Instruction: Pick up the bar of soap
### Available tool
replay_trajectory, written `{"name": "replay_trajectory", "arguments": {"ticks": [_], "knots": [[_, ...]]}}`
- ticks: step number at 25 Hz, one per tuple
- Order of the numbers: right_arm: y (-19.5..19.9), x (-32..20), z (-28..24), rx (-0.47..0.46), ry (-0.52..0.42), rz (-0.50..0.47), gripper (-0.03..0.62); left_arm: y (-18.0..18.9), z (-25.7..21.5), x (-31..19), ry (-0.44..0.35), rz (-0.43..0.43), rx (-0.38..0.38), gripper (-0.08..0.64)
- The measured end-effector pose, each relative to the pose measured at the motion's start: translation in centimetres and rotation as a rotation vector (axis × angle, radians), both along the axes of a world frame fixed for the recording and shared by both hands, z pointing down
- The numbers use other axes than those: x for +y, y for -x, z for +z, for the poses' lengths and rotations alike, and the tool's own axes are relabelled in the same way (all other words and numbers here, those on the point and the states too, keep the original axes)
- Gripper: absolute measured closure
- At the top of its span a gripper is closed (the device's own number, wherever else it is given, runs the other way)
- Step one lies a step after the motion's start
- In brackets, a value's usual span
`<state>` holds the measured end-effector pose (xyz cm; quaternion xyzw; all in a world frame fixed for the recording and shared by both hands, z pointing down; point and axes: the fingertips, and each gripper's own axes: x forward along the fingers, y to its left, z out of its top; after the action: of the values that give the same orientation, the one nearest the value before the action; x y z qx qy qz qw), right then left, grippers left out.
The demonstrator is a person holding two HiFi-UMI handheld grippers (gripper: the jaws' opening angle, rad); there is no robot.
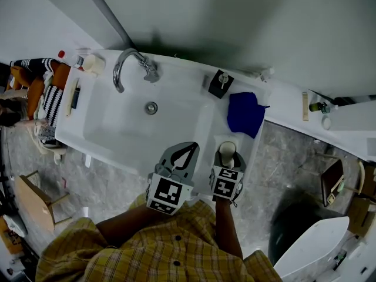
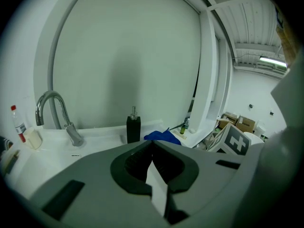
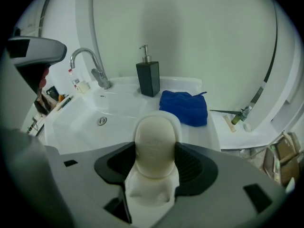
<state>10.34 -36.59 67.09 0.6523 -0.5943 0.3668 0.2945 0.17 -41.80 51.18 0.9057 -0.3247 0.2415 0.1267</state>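
Right gripper (image 3: 155, 164) is spread wide and angled down over the bar of soap (image 3: 154, 145). The soap sits between its jaws, one pad on each side. The gaps look tiny or gone, but I don't read it as a clamp yet, so I'm calling it open around the soap.

Left gripper (image 1: 189, 152) has its jaws together at the tips with nothing in them. It hovers just left of the right one, over the near rim of the sink (image 1: 111, 135).

The soap lies in a white dish (image 3: 177, 123) on the counter's near right corner, right of the basin. The blue cloth (image 1: 245, 114) is just beyond it, and the black dispenser (image 1: 220, 84) is farther back, to the cloth's left.

Key relation: the soap's long axis runs near to far, the same way the right gripper points. The jaws therefore span its short width, which is the right orientation for closing. The soap is centred left to right and reaches well in between the pads.

My read is that the approach is done and what's left is to close, then lift. The right hand is clearly the one to use, so the left should stay out.

Risks: the bar is rounded and probably slick, so it could squirt out toward the far side when squeezed. The dish rim (image 1: 218, 141) is close under the jaw tips, so the dish might get snagged or lifted too.
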Motion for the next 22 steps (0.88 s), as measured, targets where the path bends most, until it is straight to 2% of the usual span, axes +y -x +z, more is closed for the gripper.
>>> {"name": "replay_trajectory", "arguments": {"ticks": [4,11,22], "knots": [[-0.3,-0.1,-0.7,-0.010,-0.041,0.029,0.336,0.3,-0.1,-0.1,-0.006,-0.002,0.002,0.548],[-0.1,-0.5,-5.5,-0.062,-0.170,0.045,0.336,0.1,-1.8,0.6,-0.035,-0.004,0.028,0.548],[-1.0,1.6,-15.2,-0.076,-0.455,0.054,0.336,-1.4,-5.9,3.9,-0.133,-0.003,0.101,0.548]]}}
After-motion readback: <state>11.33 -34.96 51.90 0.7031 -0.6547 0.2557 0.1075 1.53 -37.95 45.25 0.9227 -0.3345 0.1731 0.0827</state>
